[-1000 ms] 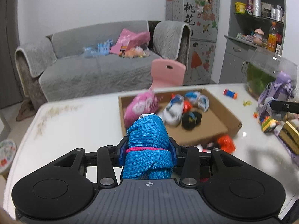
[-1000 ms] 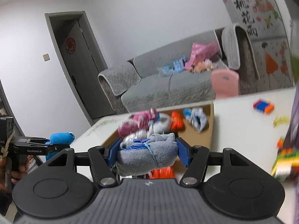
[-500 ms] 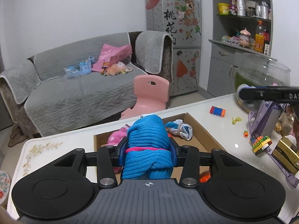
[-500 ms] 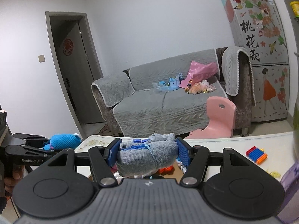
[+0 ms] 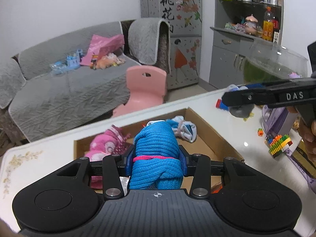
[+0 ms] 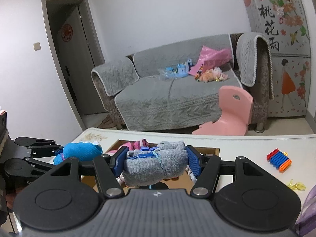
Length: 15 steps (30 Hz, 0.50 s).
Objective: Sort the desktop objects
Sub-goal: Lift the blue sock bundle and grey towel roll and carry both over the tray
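My left gripper is shut on a rolled blue knit sock bundle with a pink band, held over the near end of an open cardboard box. In the box lie a pink sock bundle and a blue-and-white sock pair. My right gripper is shut on a rolled grey sock bundle above the same box. In the right wrist view the left gripper and its blue bundle show at the left; in the left wrist view the right gripper reaches in from the right.
On the white table to the right lie a stack of coloured bricks, a purple pouch and a blue-orange brick block. A pink child's chair and a grey sofa stand behind the table.
Both grippers have swung sideways over the table with their sock bundles still held. The box now sits lower and closer under both views, and the right gripper has come into the left wrist view.
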### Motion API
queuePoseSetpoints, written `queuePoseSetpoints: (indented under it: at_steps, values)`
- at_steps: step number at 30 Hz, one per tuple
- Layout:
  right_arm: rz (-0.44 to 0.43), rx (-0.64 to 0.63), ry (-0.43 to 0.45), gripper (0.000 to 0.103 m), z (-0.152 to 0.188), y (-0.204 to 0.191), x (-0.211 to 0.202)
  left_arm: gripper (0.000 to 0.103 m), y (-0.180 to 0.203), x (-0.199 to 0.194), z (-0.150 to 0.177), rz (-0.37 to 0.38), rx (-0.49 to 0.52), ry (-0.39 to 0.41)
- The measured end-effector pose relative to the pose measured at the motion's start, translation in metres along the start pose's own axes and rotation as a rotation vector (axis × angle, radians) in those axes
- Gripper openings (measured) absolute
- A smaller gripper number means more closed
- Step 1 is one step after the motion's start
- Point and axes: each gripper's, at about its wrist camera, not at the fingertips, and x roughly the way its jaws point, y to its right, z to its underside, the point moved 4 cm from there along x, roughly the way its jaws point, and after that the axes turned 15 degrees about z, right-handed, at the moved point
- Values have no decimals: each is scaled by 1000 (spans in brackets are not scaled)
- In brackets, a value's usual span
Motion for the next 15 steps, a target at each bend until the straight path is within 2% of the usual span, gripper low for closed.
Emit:
queuePoseSetpoints:
  at_steps: [9,15]
  values:
    - [35,-21,-75,59,9,2,34,50,-8,47,12,38,-14,-86]
    - [58,-46,-128,59,19,4,53,50,4,72,7,77,-12,-102]
